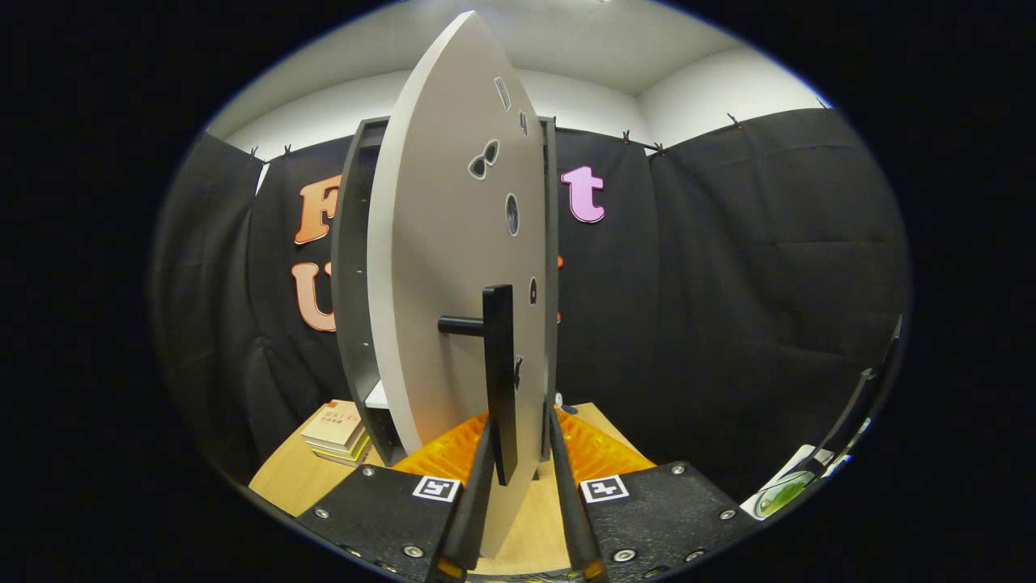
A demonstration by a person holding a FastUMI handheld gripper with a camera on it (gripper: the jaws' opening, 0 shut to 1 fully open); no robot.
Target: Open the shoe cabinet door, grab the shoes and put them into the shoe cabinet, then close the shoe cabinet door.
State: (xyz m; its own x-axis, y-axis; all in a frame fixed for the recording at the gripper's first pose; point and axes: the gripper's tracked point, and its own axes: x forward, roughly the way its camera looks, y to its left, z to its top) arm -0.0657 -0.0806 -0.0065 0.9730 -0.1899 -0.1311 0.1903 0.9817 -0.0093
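The gripper (522, 453) had its two fingers set either side of the black bar handle (500, 372) on the shoe cabinet door (441, 267), and from where I stood I could not tell whether both were pressing on it or only standing close. The door was swung out nearly edge-on toward the gripper, with the grey shoe cabinet (352, 283) behind it and its dark inside showing just left of the door. I judged the step to be working the door on its hinge, and doing it well would mean following the door's arc rather than dragging straight, so the handle did not twist out from between the fingers. An orange ridged thing (595, 449) lay on the desk (279, 478) just beyond the handle, hard against the door's foot, and could foul the lower edge. A stack of books (336, 433) sat left of the cabinet. Right of the door the room looked open back to the black cloth. I could not make out the shoes.
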